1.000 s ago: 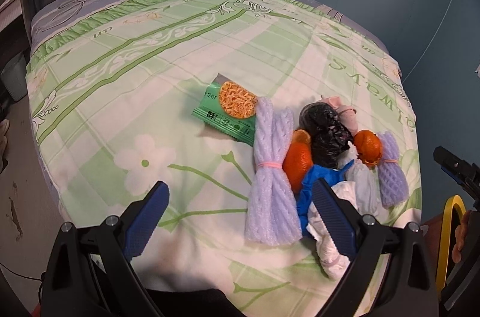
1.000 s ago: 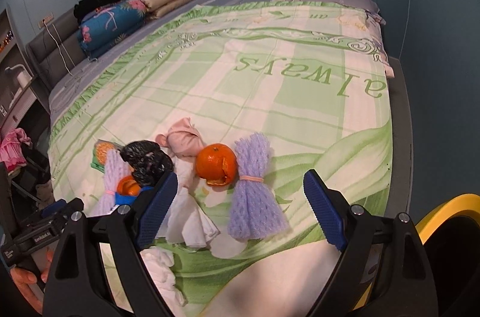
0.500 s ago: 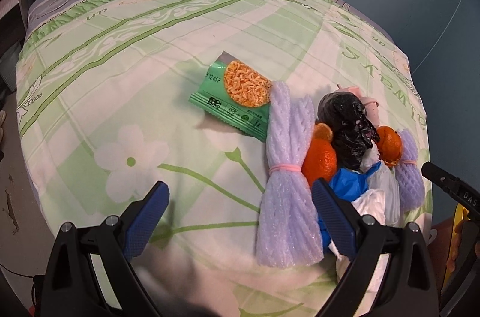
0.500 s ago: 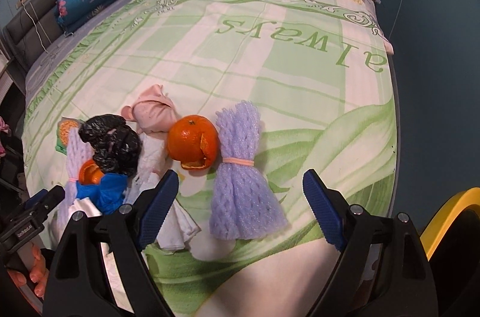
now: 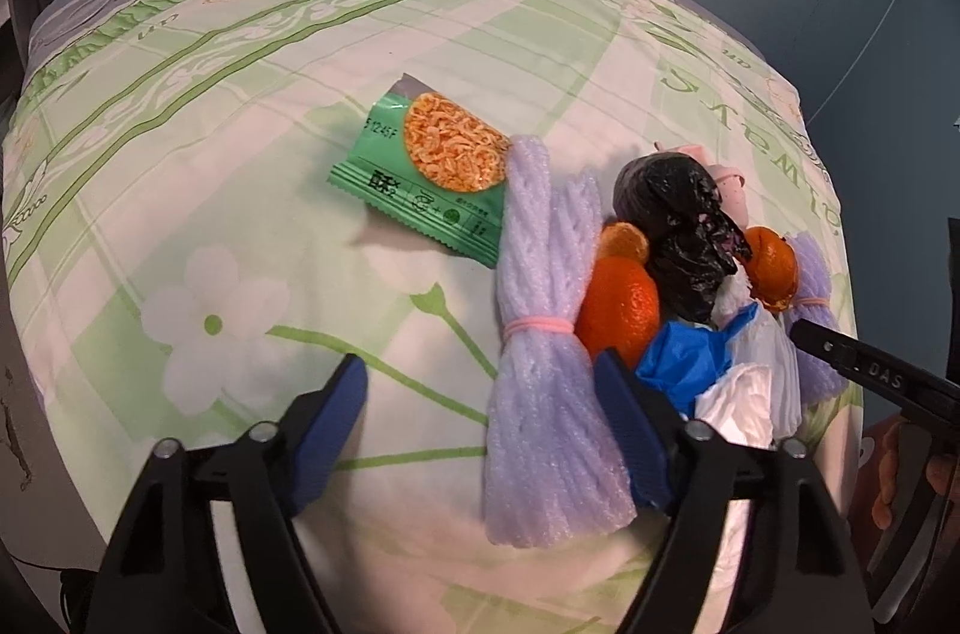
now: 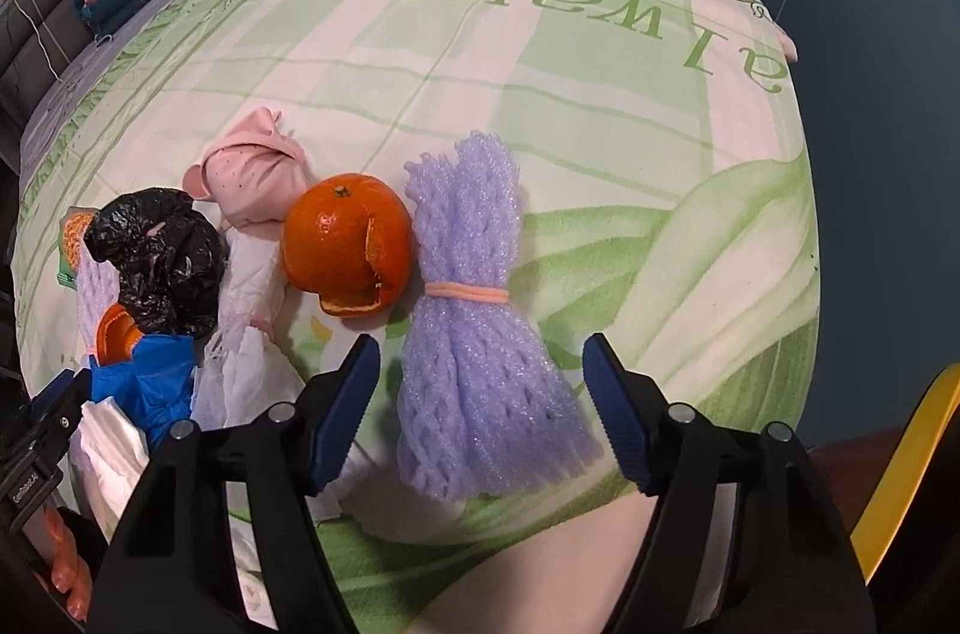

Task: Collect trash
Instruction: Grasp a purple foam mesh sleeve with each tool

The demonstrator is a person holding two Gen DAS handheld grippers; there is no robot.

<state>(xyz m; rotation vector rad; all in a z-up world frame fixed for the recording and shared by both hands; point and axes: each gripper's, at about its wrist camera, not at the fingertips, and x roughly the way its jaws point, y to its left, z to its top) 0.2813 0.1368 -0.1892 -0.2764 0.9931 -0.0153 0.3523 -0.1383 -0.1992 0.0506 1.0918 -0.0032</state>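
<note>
On the green-and-white bedspread (image 6: 600,105), my right gripper (image 6: 480,394) straddles a lilac foam-net bundle tied with a pink band (image 6: 474,334), jaws closing, not yet gripping. My left gripper (image 5: 480,412), likewise closing and unclenched, frames another lilac foam-net bundle (image 5: 540,334) beside a peeled orange (image 5: 618,304).

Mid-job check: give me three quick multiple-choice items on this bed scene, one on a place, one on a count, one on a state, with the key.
1. Where is the green snack packet?
A. beside the left foam net bundle
B. under the pillows
C. on the floor

2. How many purple foam net bundles lie on the bed sheet?
A. one
B. two
C. four

3. What is the right tool doing?
A. shut on the orange
B. open around the right foam net bundle
C. holding the black bag

Key: 1 A, the packet's edge meets that bundle. 2 B, one sits at each end of the pile. 3 B, its jaws have just been closing, with the bundle between them and gaps either side.
</note>
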